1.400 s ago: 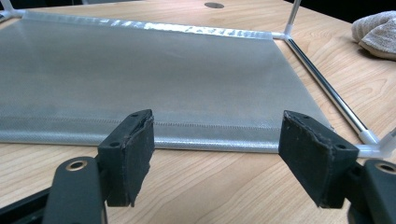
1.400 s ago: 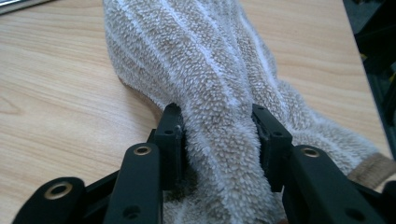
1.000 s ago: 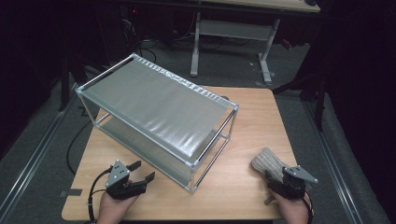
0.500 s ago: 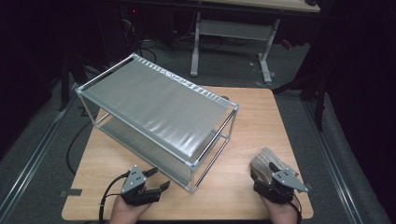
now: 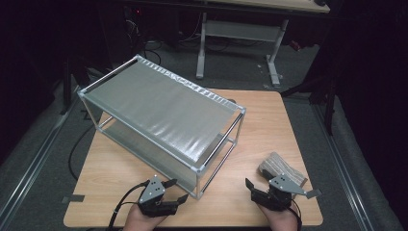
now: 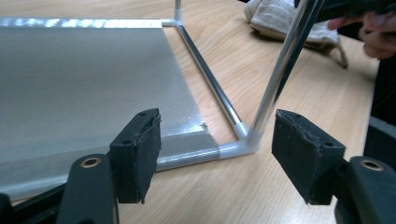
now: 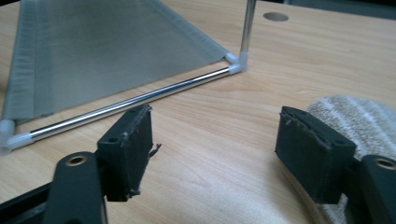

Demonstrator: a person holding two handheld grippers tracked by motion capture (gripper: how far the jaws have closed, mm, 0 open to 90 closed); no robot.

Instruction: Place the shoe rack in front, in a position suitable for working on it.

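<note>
A metal-framed rack (image 5: 163, 108) with two grey fabric shelves stands askew on the wooden table (image 5: 269, 115). My left gripper (image 5: 177, 190) is at the table's front edge, open, just short of the rack's near corner. In the left gripper view that corner joint (image 6: 238, 144) and its upright post lie between the wide jaws of the left gripper (image 6: 217, 149). My right gripper (image 5: 282, 189) is open at the front right, right behind a folded beige cloth (image 5: 281, 168). In the right gripper view the cloth (image 7: 355, 116) lies by the right jaw of the right gripper (image 7: 215, 149), which holds nothing.
Bare wood lies between the rack's short side rail (image 7: 140, 98) and the cloth. A round cable hole (image 7: 275, 17) sits near the table's far edge. Dark floor, cables and another table's legs (image 5: 274, 53) surround the table. The person's right hand (image 6: 373, 28) shows beyond the post.
My left gripper has slid right along the front edge toward the rack's near corner. My right gripper has drifted a little left and back, still open beside the cloth.
</note>
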